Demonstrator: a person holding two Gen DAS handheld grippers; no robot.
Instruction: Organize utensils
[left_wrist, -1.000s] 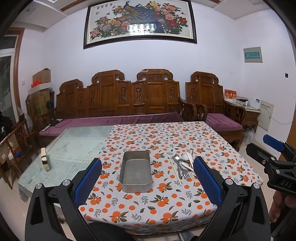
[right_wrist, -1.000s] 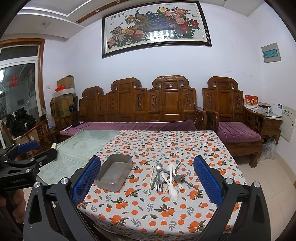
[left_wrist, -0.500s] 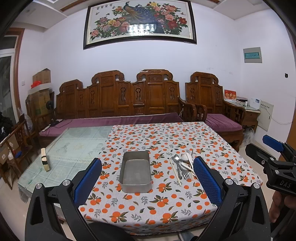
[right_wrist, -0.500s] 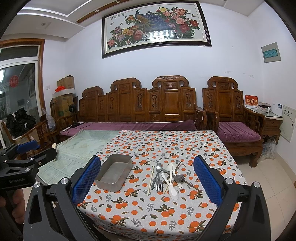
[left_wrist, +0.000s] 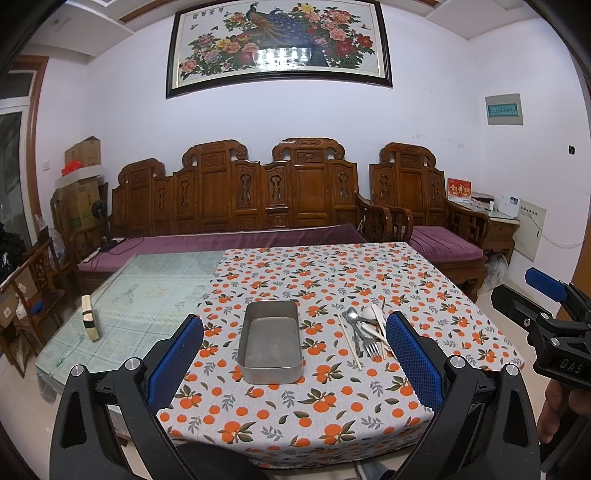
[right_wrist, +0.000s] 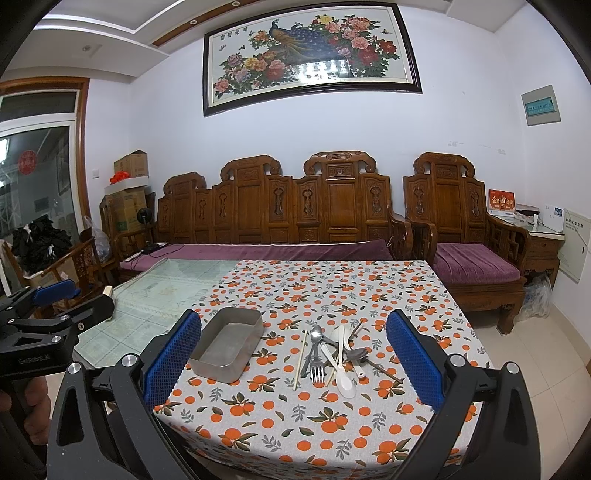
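Observation:
An empty grey metal tray (left_wrist: 270, 339) (right_wrist: 228, 349) sits on the orange-print tablecloth (left_wrist: 332, 280) (right_wrist: 332, 288). To its right lies a loose pile of utensils (left_wrist: 364, 332) (right_wrist: 332, 350): metal spoons, a fork (right_wrist: 317, 369), a white plastic spoon (right_wrist: 341, 376) and chopsticks (right_wrist: 300, 360). My left gripper (left_wrist: 293, 362) is open and empty, held before the table's near edge facing the tray. My right gripper (right_wrist: 293, 360) is open and empty, facing the pile. Each gripper shows at the edge of the other's view.
The left part of the table is bare glass (left_wrist: 140, 295) with a small wooden block (left_wrist: 89, 323) on it. A carved wooden sofa (left_wrist: 258, 206) with purple cushions stands behind the table, an armchair (right_wrist: 469, 236) at the right.

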